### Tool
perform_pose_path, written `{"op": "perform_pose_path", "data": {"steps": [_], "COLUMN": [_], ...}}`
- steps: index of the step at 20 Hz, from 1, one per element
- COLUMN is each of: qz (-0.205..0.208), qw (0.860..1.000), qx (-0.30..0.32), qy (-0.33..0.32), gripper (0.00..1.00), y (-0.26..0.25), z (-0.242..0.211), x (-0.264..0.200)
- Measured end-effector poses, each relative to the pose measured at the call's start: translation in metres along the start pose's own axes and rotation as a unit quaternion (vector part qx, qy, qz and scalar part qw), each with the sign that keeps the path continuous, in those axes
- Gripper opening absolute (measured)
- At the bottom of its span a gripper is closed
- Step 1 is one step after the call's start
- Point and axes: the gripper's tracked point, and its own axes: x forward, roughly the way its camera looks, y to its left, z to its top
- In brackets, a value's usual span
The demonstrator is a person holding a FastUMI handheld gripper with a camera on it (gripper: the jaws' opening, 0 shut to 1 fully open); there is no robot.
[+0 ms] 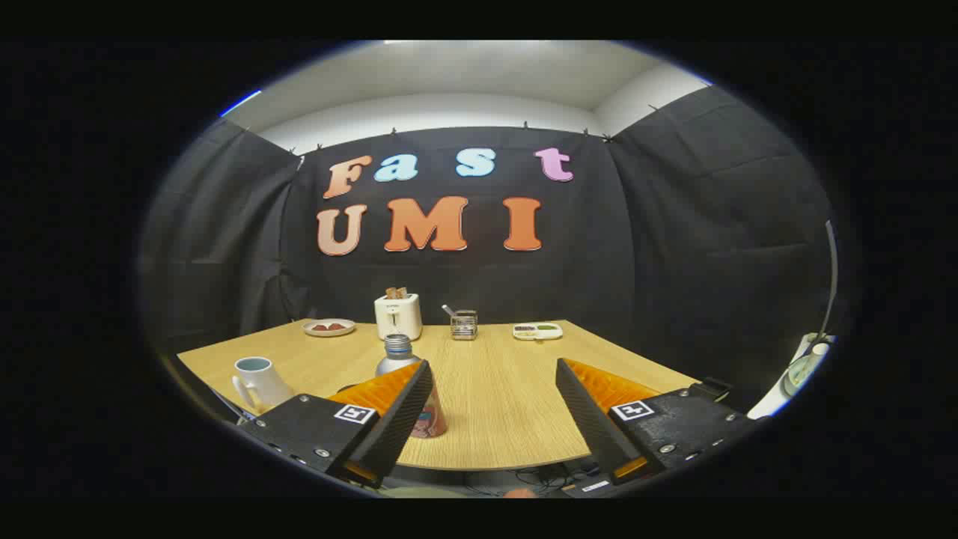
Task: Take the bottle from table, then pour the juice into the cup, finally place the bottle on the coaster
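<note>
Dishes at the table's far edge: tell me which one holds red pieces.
The round plate, left of the toaster. The tray, right of the wire holder, is oblong with darker and green contents. The tool is open.

My tongs (pixel 494 419) stand wide apart over bare desk (pixel 494 389), a free lane running ahead. The bottle (pixel 404 374) blocks my left finger; the cup (pixel 258 382) stands further left, toaster (pixel 397 316) far beyond.
</note>
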Motion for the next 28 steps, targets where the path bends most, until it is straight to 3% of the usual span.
{"op": "perform_pose_path", "data": {"steps": [28], "qz": [0.067], "qw": [0.997], "qx": [-0.022], "qy": [0.012], "gripper": [0.99], "y": [0.061], "z": [-0.015], "x": [0.009]}}
